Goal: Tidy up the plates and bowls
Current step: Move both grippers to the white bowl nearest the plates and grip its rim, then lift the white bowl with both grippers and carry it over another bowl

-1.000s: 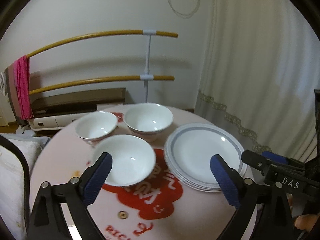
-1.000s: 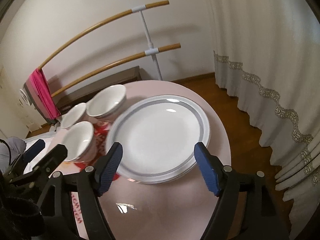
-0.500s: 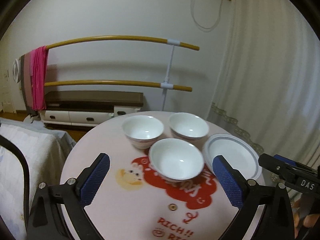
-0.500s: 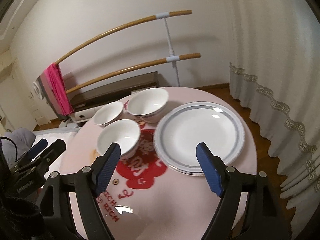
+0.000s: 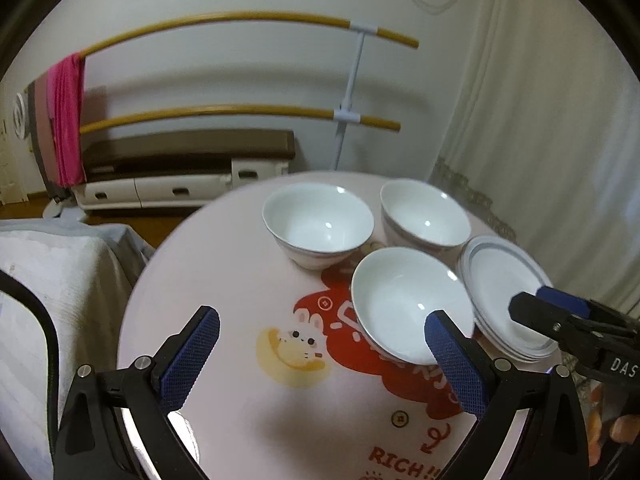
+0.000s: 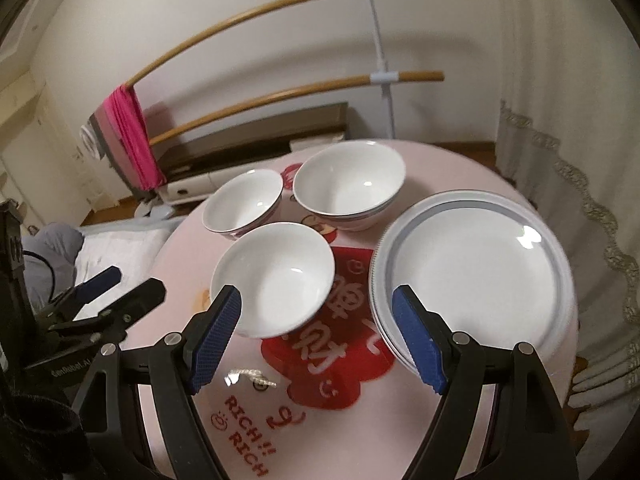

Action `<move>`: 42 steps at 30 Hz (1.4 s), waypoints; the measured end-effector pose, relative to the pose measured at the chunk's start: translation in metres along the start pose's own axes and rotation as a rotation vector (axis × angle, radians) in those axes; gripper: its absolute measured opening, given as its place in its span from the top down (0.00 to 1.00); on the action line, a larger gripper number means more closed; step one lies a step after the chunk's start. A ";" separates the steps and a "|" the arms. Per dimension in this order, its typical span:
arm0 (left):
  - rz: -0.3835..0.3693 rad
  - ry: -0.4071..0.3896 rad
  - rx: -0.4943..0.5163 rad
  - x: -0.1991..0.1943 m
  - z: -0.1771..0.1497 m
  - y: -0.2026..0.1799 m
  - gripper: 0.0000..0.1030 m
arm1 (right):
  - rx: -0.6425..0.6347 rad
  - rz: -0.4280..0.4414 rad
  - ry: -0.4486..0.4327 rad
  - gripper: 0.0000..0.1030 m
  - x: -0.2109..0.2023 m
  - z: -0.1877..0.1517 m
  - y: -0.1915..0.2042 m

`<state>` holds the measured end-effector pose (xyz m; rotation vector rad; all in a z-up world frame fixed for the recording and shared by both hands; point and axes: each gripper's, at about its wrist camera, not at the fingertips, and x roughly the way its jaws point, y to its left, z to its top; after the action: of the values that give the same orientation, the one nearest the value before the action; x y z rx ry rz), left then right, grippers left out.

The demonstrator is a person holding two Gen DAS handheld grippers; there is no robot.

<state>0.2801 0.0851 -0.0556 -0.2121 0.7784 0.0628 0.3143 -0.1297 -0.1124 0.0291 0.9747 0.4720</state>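
Both claws stand wide and hold nothing: my left claw (image 5: 320, 360) hangs over bare desk (image 5: 224, 272) with only the printed rabbit picture (image 5: 296, 344) between its blue pads, and my right claw (image 6: 316, 336) hovers with its left pad over the rim of the nearest bowl (image 6: 276, 272) and its right pad over the edge of the plate stack (image 6: 476, 276), pressing on neither. From the right wrist view, the nearest bowl sits on the red print (image 6: 336, 336) just beside the plates. Behind it stand the left rear bowl (image 6: 244, 204) and the larger right rear bowl (image 6: 348, 184), close together but each on its own footing; I cannot tell whether any of the three touch. All three are upright and empty. The plates are already gathered into one pile at the right side of the desk, with several rims showing in the left wrist view, though I cannot count them surely. I judge the plate half of the job done, or nearly so, and the bowl half not begun: three bowls remain to be nested. The nearest bowl looks the likely first pick. Beyond the desk stand a rail rack with a pink towel (image 6: 132, 140), a low cabinet (image 5: 188, 160) and a curtain (image 6: 560, 80), none of it concerned.
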 end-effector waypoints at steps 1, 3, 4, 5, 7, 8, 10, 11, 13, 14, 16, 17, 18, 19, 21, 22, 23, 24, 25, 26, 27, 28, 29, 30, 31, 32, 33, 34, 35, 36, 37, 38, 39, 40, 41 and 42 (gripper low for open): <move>-0.003 0.016 0.000 0.005 0.002 0.000 0.03 | -0.006 -0.005 0.018 0.23 0.008 0.003 0.000; -0.017 0.057 -0.002 0.022 0.008 0.000 0.09 | -0.030 -0.006 0.047 0.25 0.023 0.007 0.001; -0.028 0.080 -0.002 0.030 0.010 0.000 0.12 | -0.040 -0.011 0.063 0.28 0.029 0.009 0.002; -0.038 0.098 -0.003 0.036 0.013 0.000 0.17 | -0.051 -0.009 0.083 0.32 0.038 0.011 0.002; -0.042 0.129 -0.005 0.044 0.017 0.001 0.27 | -0.060 -0.007 0.122 0.35 0.051 0.012 -0.001; -0.043 0.147 -0.001 0.049 0.018 0.000 0.33 | -0.060 -0.007 0.139 0.36 0.057 0.013 -0.003; -0.045 0.173 0.007 0.059 0.020 -0.001 0.41 | -0.068 -0.004 0.164 0.40 0.068 0.013 -0.005; -0.045 0.181 0.009 0.061 0.021 -0.001 0.45 | -0.074 -0.004 0.174 0.45 0.072 0.014 -0.005; -0.048 0.194 0.021 0.065 0.022 -0.004 0.46 | -0.089 -0.002 0.196 0.50 0.080 0.014 -0.006; -0.053 0.199 0.026 0.068 0.021 -0.006 0.49 | -0.093 0.000 0.207 0.55 0.083 0.014 -0.007; -0.057 0.210 0.040 0.071 0.024 -0.009 0.52 | -0.095 0.013 0.233 0.62 0.091 0.014 -0.009; -0.059 0.214 0.046 0.073 0.023 -0.011 0.56 | -0.095 0.018 0.242 0.64 0.094 0.014 -0.010; -0.064 0.219 0.049 0.075 0.022 -0.013 0.61 | -0.097 0.022 0.250 0.66 0.097 0.014 -0.011; -0.074 0.226 0.050 0.077 0.023 -0.015 0.64 | -0.099 0.028 0.256 0.73 0.099 0.014 -0.011; -0.089 0.232 0.057 0.079 0.024 -0.018 0.74 | -0.092 0.050 0.269 0.79 0.102 0.014 -0.014; -0.090 0.234 0.064 0.081 0.024 -0.020 0.76 | -0.088 0.057 0.270 0.80 0.103 0.014 -0.015; -0.089 0.235 0.072 0.082 0.024 -0.022 0.80 | -0.083 0.064 0.271 0.82 0.103 0.014 -0.015; -0.092 0.237 0.078 0.082 0.024 -0.025 0.84 | -0.076 0.078 0.272 0.84 0.102 0.014 -0.016; -0.092 0.240 0.080 0.084 0.024 -0.026 0.84 | -0.077 0.083 0.272 0.86 0.102 0.013 -0.015; -0.083 0.240 0.080 0.084 0.024 -0.027 0.84 | -0.083 0.078 0.273 0.86 0.101 0.013 -0.014; -0.082 0.240 0.080 0.085 0.024 -0.026 0.85 | -0.087 0.077 0.271 0.86 0.101 0.012 -0.014; -0.081 0.240 0.078 0.084 0.024 -0.026 0.85 | -0.085 0.079 0.271 0.86 0.101 0.012 -0.013; -0.079 0.241 0.074 0.084 0.023 -0.025 0.86 | -0.085 0.083 0.271 0.86 0.100 0.012 -0.013; -0.069 0.241 0.076 0.083 0.022 -0.026 0.86 | -0.084 0.086 0.270 0.87 0.100 0.012 -0.013; -0.062 0.240 0.079 0.084 0.022 -0.028 0.86 | -0.080 0.089 0.267 0.87 0.099 0.011 -0.012; -0.054 0.238 0.080 0.084 0.021 -0.029 0.87 | -0.078 0.091 0.266 0.87 0.098 0.011 -0.013; -0.047 0.234 0.081 0.082 0.020 -0.030 0.87 | -0.082 0.091 0.265 0.87 0.096 0.010 -0.013; -0.044 0.230 0.082 0.081 0.020 -0.032 0.87 | -0.082 0.093 0.263 0.87 0.097 0.012 -0.012; -0.044 0.219 0.079 0.076 0.020 -0.033 0.88 | -0.084 0.099 0.261 0.87 0.094 0.011 -0.012; -0.045 0.212 0.079 0.074 0.021 -0.034 0.88 | -0.085 0.105 0.260 0.87 0.092 0.011 -0.011; -0.044 0.202 0.078 0.068 0.022 -0.035 0.89 | -0.082 0.111 0.258 0.87 0.089 0.011 -0.011; -0.044 0.190 0.080 0.063 0.023 -0.037 0.89 | -0.080 0.120 0.252 0.87 0.085 0.011 -0.011; -0.046 0.176 0.083 0.057 0.024 -0.039 0.89 | -0.080 0.124 0.245 0.87 0.080 0.012 -0.012; -0.046 0.159 0.088 0.050 0.025 -0.042 0.89 | -0.083 0.126 0.230 0.87 0.073 0.014 -0.012; -0.050 0.145 0.091 0.044 0.027 -0.044 0.89 | -0.087 0.126 0.216 0.87 0.068 0.016 -0.012; -0.052 0.134 0.094 0.038 0.028 -0.046 0.89 | -0.093 0.125 0.195 0.87 0.059 0.020 -0.012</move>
<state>0.3329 0.0452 -0.0549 -0.1485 0.9064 -0.0377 0.3620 -0.1131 -0.1501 -0.0405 1.1456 0.6434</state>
